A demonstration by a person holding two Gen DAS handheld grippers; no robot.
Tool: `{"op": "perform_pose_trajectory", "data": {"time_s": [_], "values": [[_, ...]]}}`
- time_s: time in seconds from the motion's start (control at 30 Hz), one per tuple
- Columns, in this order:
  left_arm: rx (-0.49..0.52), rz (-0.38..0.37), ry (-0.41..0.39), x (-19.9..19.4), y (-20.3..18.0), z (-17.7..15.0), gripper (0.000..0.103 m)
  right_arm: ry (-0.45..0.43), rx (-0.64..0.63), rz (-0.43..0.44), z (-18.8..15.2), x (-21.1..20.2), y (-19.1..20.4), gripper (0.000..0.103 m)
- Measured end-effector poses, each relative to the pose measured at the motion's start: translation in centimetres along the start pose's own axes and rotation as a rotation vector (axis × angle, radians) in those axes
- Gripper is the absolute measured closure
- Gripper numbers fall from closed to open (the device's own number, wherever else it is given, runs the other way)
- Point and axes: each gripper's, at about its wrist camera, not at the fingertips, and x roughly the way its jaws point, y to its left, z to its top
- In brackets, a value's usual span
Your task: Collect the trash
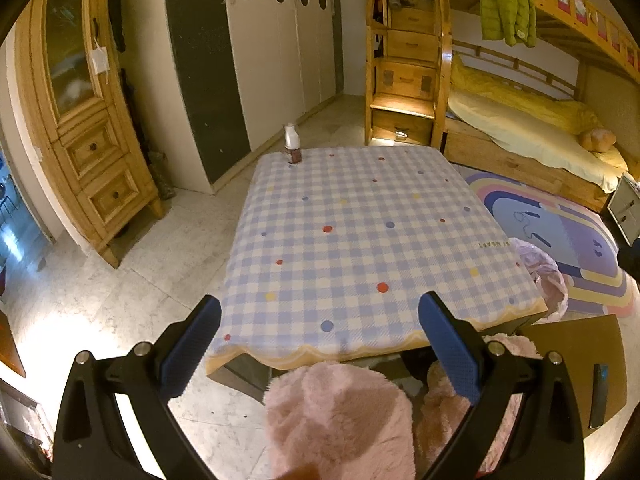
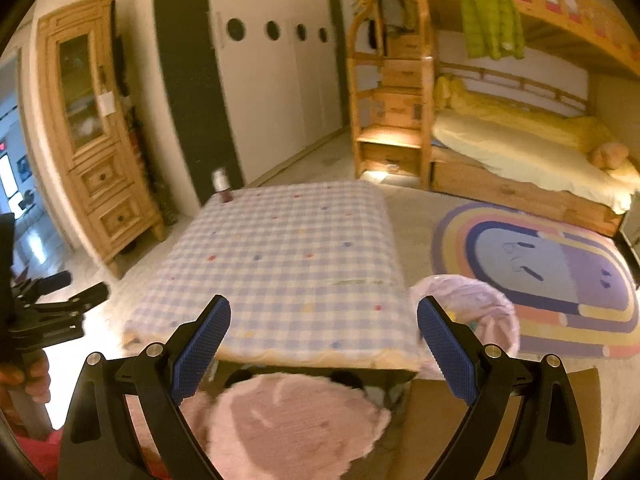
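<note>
A small bottle (image 1: 291,144) with a white cap and brown label stands upright at the far left corner of the checked table (image 1: 360,240); it also shows in the right wrist view (image 2: 222,186). A pink trash bag (image 2: 476,312) hangs open by the table's right near corner and shows in the left wrist view (image 1: 548,276). My left gripper (image 1: 320,340) is open and empty, held above the table's near edge. My right gripper (image 2: 324,332) is open and empty, near the table's near edge, left of the bag.
A pink fluffy stool (image 1: 340,420) sits under the near edge. A cardboard piece (image 1: 576,352) lies at the right. A rainbow rug (image 2: 540,272), a bunk bed (image 2: 520,140) and a wooden cabinet (image 1: 88,132) surround the table.
</note>
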Motion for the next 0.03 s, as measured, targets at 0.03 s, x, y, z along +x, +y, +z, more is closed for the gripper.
{"op": "perform_pose_trajectory", "data": {"time_s": [0.03], "values": [[-0.001,-0.009,0.006,0.50,-0.14,-0.09,0.007,-0.010,0.014,-0.043,-0.57,0.17,-1.28,0.009]]}}
